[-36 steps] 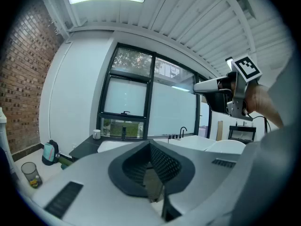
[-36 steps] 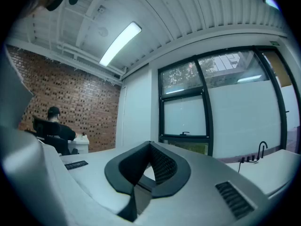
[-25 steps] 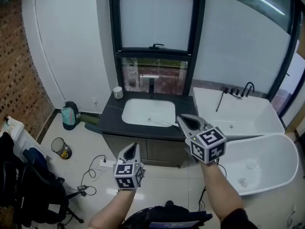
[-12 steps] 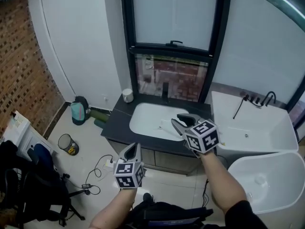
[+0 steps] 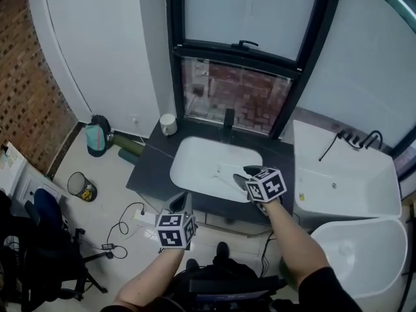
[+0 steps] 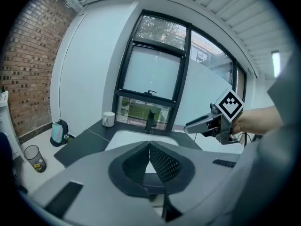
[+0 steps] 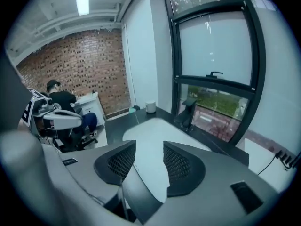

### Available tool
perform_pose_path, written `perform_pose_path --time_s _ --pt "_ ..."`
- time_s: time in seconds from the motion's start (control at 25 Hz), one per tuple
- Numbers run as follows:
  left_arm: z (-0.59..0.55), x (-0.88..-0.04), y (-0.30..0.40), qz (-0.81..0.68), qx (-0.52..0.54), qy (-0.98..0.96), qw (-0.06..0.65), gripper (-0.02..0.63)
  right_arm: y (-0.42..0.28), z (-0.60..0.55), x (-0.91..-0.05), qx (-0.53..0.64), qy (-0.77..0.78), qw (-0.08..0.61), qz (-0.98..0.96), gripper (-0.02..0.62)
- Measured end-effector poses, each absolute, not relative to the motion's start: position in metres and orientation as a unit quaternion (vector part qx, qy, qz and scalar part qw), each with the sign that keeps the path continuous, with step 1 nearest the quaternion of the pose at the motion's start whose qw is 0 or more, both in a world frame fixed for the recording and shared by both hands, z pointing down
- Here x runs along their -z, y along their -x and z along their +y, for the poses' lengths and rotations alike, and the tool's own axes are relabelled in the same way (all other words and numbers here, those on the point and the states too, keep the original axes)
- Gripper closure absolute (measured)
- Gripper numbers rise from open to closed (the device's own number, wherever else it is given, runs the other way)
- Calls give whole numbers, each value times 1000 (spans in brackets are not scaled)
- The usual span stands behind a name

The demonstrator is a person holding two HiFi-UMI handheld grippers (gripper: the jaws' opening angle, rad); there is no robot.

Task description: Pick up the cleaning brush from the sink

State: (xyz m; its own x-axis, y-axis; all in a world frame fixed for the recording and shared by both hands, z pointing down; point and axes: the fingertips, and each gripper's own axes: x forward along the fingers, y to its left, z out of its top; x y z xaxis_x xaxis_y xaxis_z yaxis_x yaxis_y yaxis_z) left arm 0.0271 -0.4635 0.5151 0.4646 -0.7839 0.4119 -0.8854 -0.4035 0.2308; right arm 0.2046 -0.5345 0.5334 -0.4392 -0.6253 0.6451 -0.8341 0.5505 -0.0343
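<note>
The white sink point(image 5: 195, 161) sits in a dark counter point(image 5: 146, 168) under the window. A pale slender thing, seemingly the cleaning brush point(image 5: 225, 170), lies in the basin and is hard to make out. My right gripper point(image 5: 242, 175) hangs over the basin's right front part, just beside that thing. Its jaws are opening and nothing is between them point(image 7: 149, 161). My left gripper point(image 5: 181, 205) is lower, in front of the counter's edge, with its fingertips meeting point(image 6: 149, 145) and nothing held. The brush does not show in either gripper view.
A black faucet point(image 5: 228, 118) stands behind the basin and a white cup point(image 5: 168, 123) at the counter's back left. A white bathtub point(image 5: 351, 174) lies to the right. A teal bag point(image 5: 96, 138), a bin point(image 5: 81, 187), cables point(image 5: 123, 229) and a chair point(image 5: 39, 252) crowd the floor at left.
Both grippers have come forward toward the sink, the right one dropping over the basin. The right gripper's jaws have gone from shut to apart.
</note>
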Motion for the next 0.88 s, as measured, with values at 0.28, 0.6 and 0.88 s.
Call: perform_pose_path --time_s 0.28,0.6,0.88 --pt "-538 -570 -69 -557 -142 -768 281 620 -245 -605 -649 -233 -388 371 -811 407" --pt "-588 -624 -76 -556 -180 -744 322 620 -270 -670 -751 -270 -366 455 -766 407" --pt "-629 -641 -61 -540 -190 -755 320 620 -242 -697 -798 -291 -327 500 -747 407"
